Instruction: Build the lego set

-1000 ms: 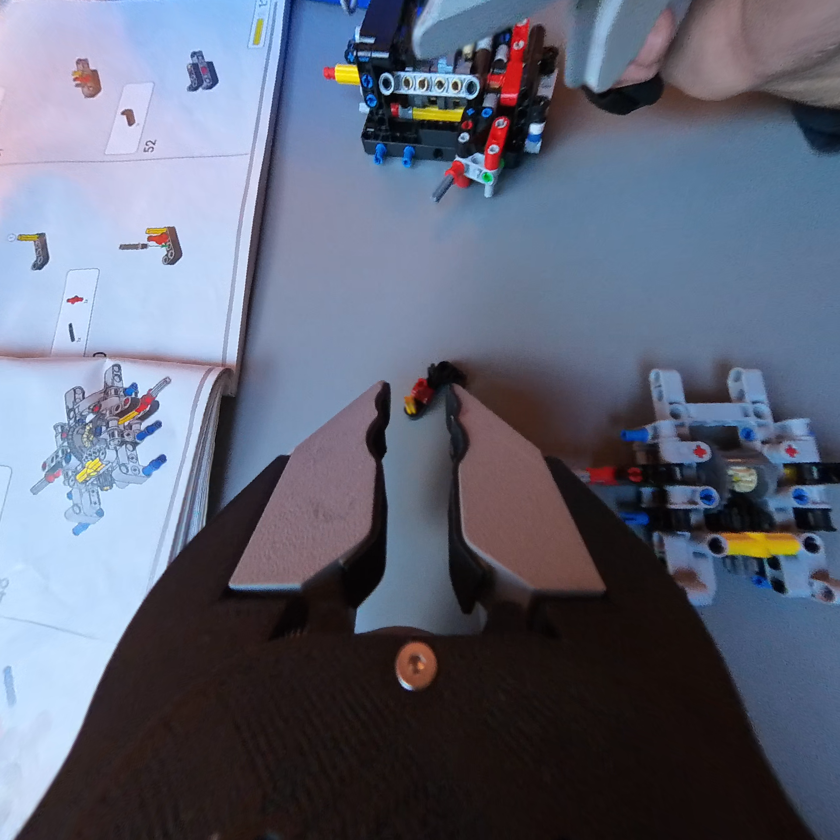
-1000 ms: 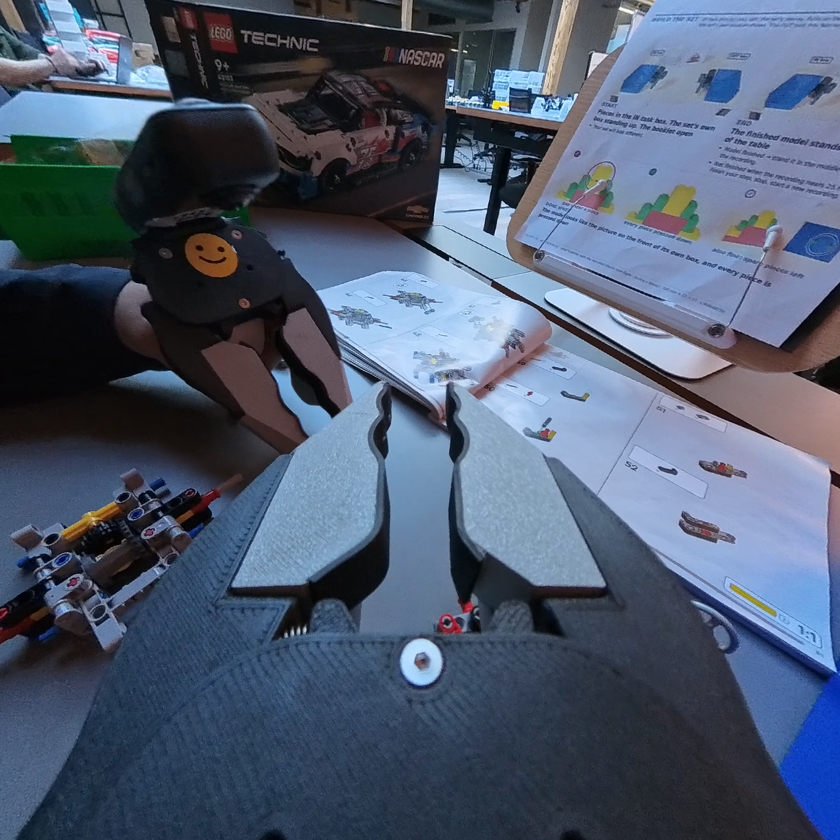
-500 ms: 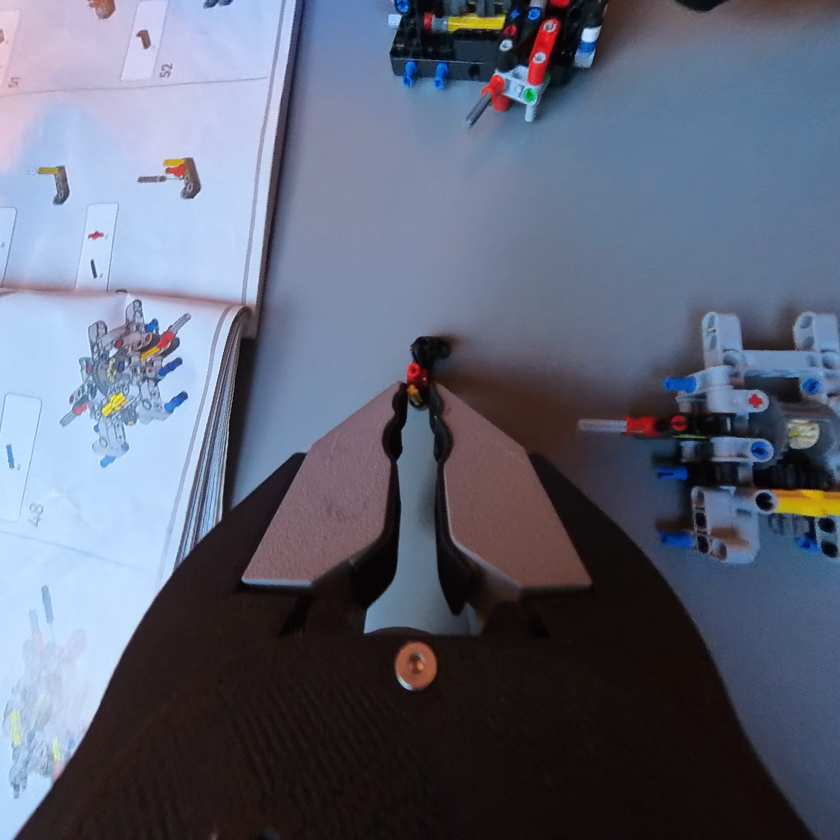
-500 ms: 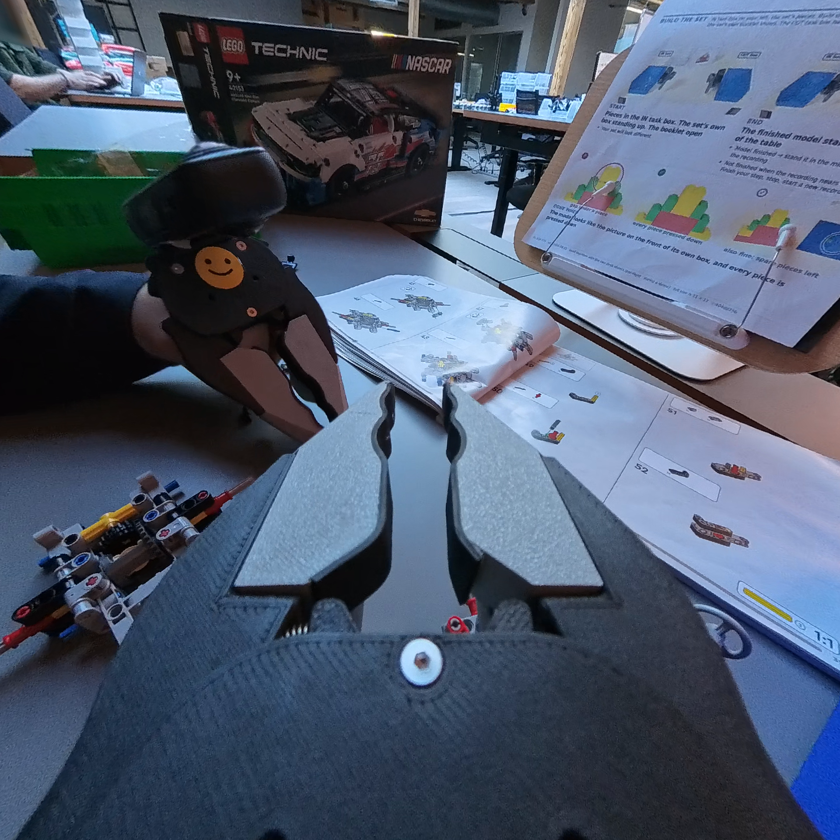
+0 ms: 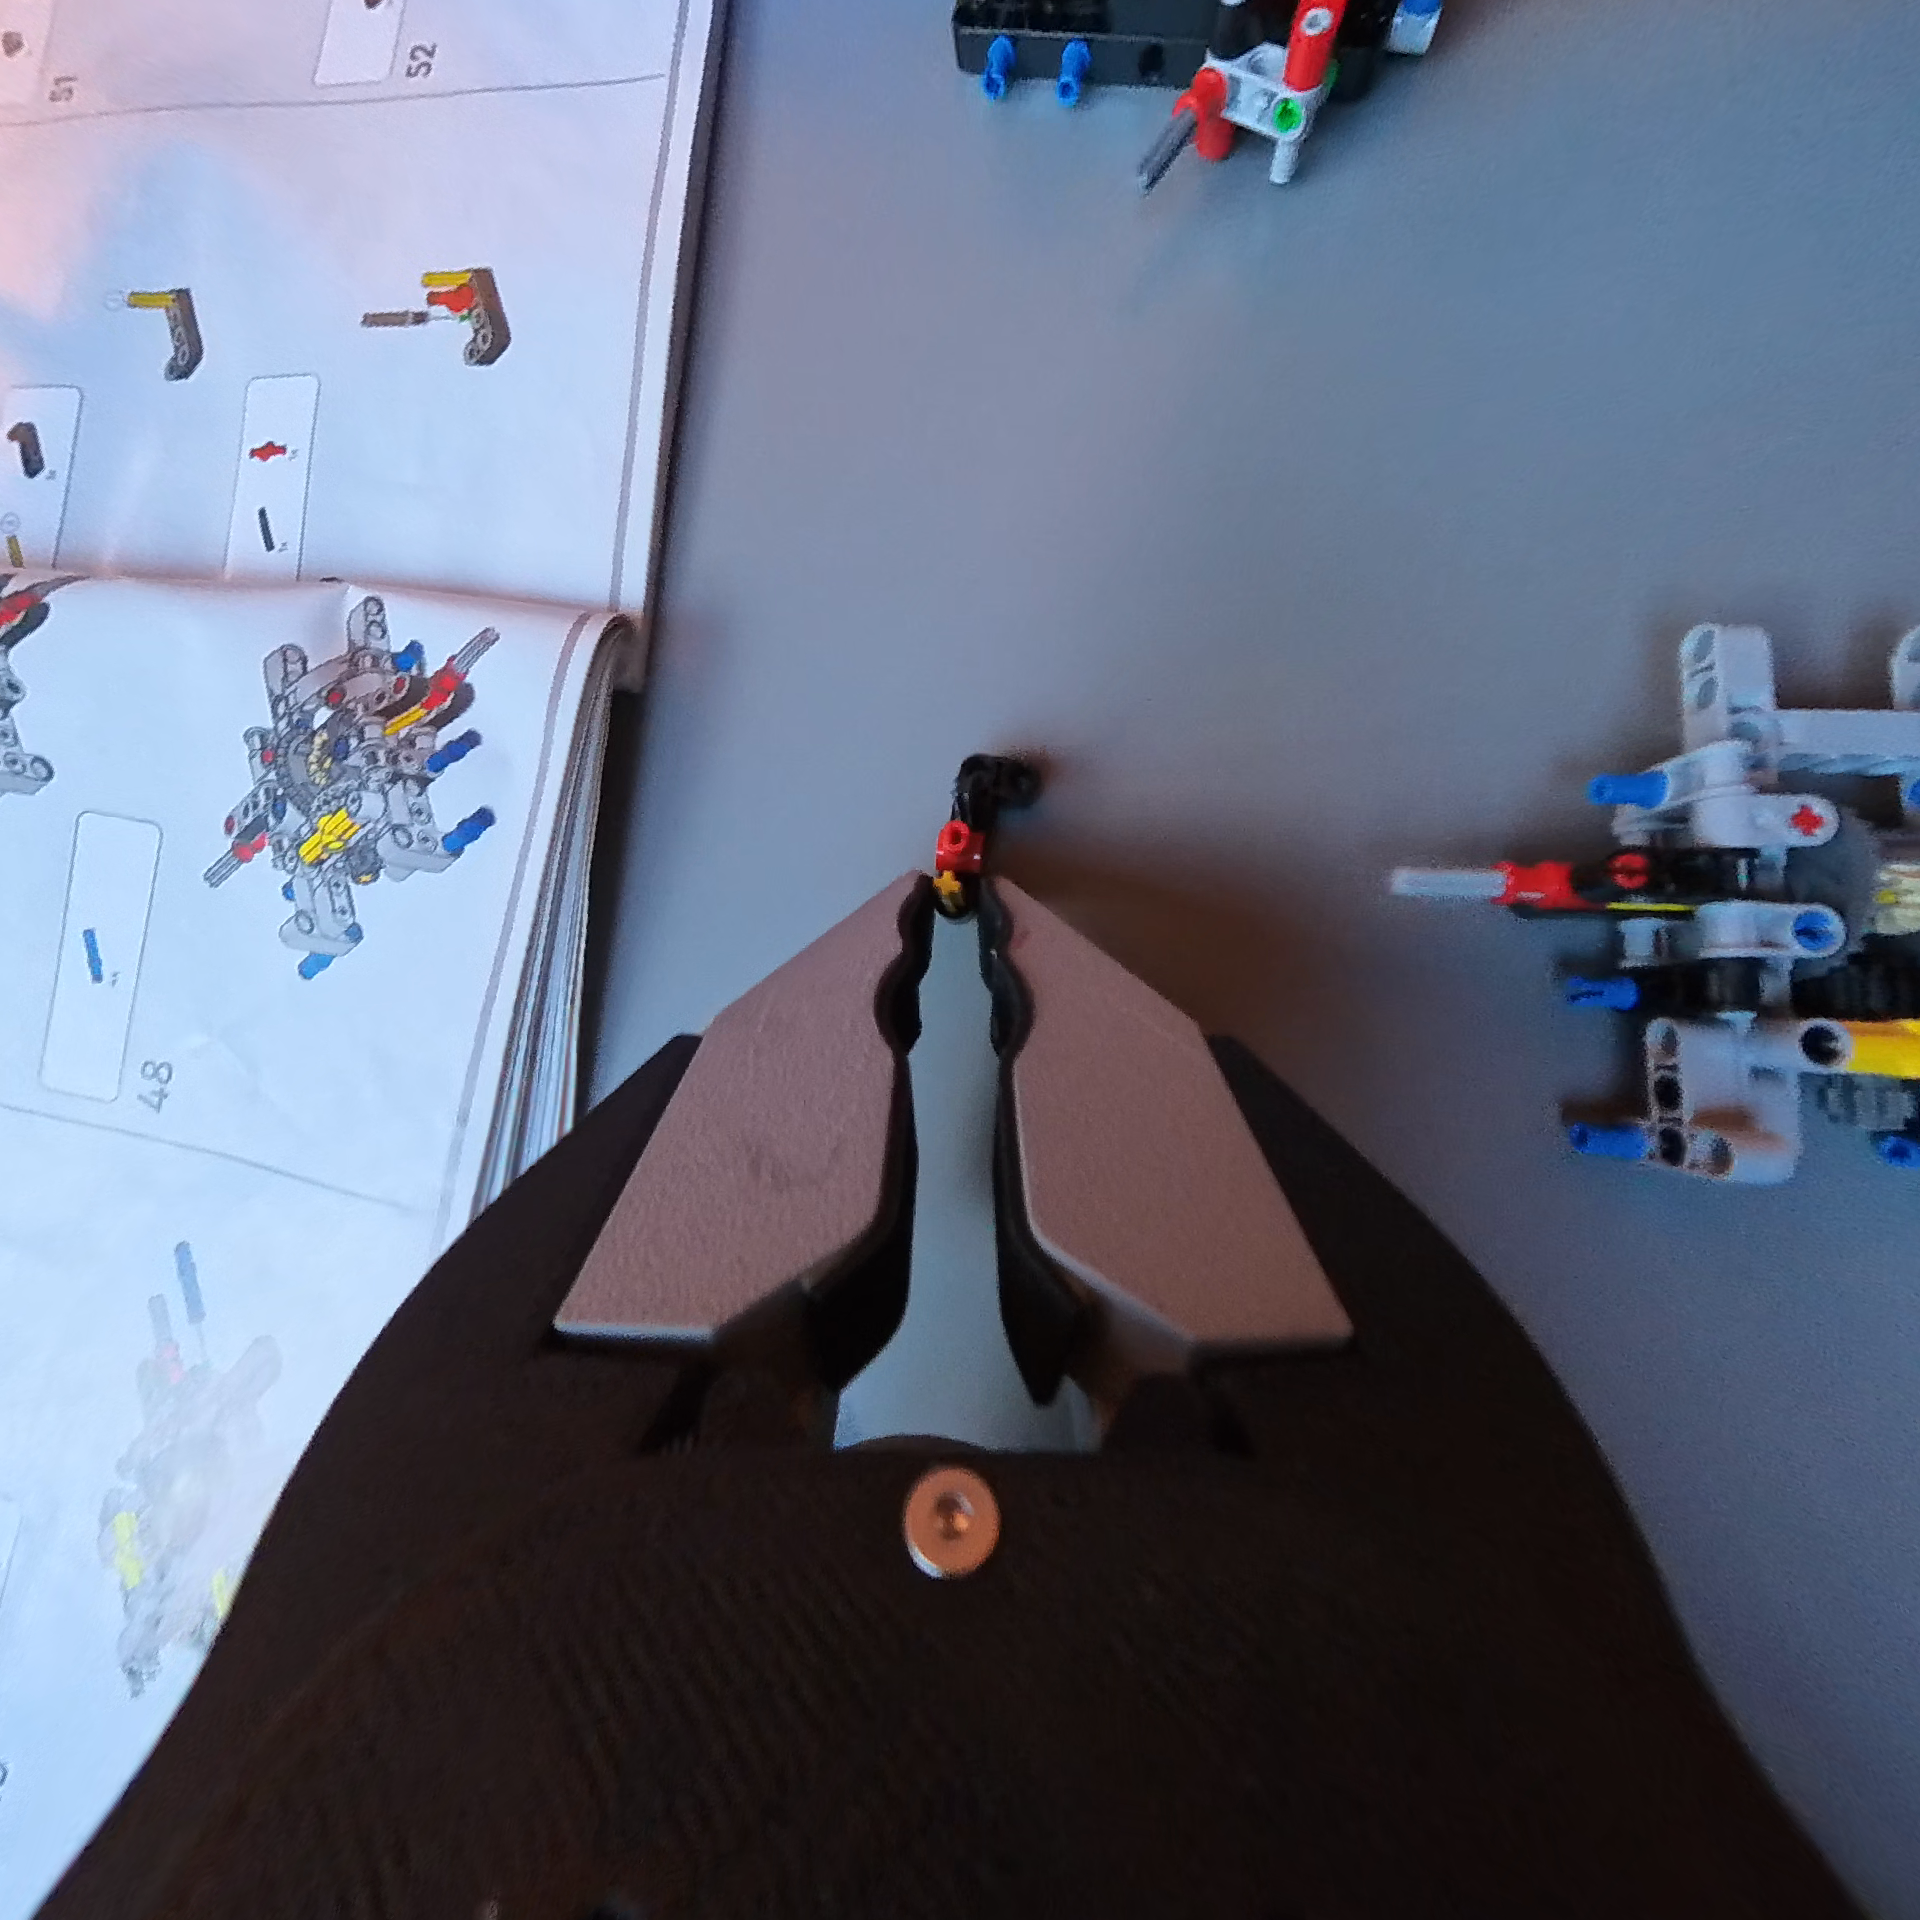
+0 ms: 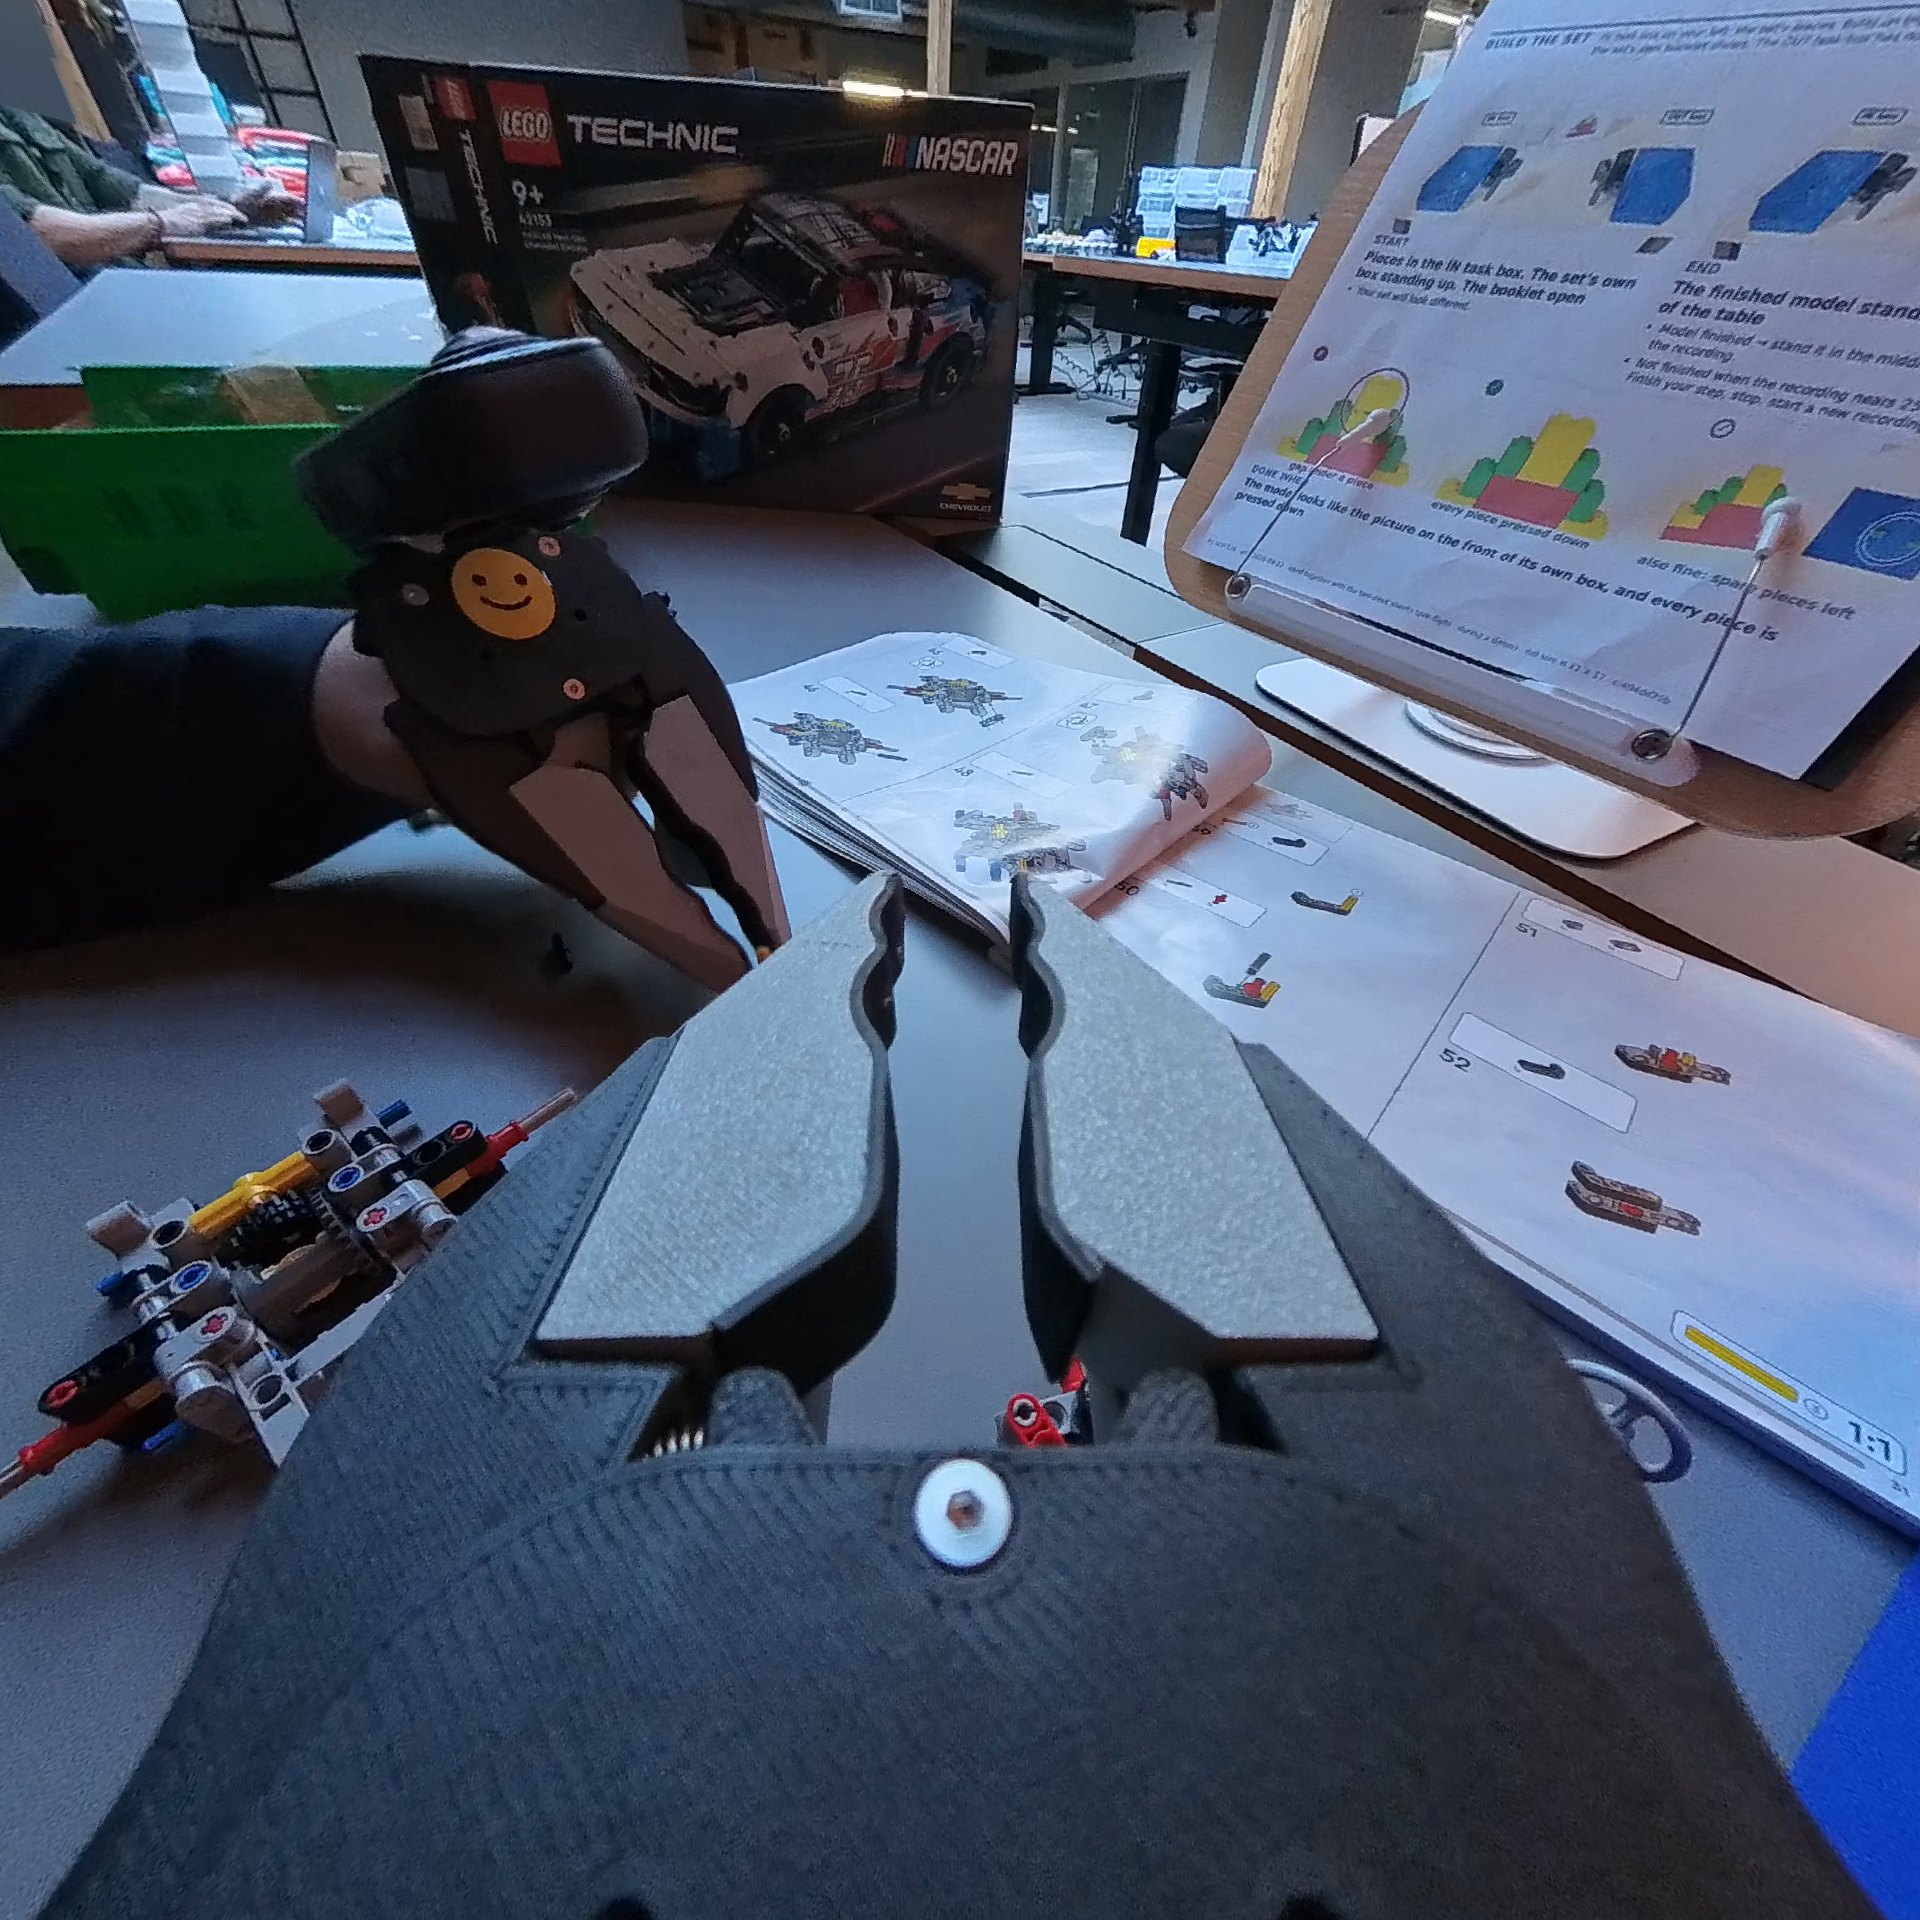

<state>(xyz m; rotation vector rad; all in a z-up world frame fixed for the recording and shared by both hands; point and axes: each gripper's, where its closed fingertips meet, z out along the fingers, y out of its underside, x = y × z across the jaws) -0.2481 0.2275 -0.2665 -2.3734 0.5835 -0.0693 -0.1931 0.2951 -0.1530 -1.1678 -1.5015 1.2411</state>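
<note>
My left gripper (image 5: 958, 891) is shut on a small part (image 5: 971, 831) made of a black bent beam, a red bush and a yellow axle. The fingertips pinch its yellow end, and the black end points away, low over the grey table (image 5: 1299, 520). In the right wrist view the left gripper (image 6: 758, 951) tilts down to the table with a yellow bit at its tips. My right gripper (image 6: 956, 894) is open with nothing between its fingers and hovers just right of the left gripper's tips.
A grey, black and yellow assembly (image 5: 1766, 935) lies to the right, and also shows in the right wrist view (image 6: 239, 1278). A black and red assembly (image 5: 1195, 52) lies farther off. An open instruction booklet (image 5: 312, 520) lies to the left. A set box (image 6: 727, 291), a green bin (image 6: 156, 509) and a sheet stand (image 6: 1610, 416) stand behind. The tips of one gripper are about 15 centimetres away from the tips of the other.
My left gripper's fingers closed onto the small part's yellow end and have kept hold of it since. It drew back a little from the far assembly. The right gripper barely moved.
</note>
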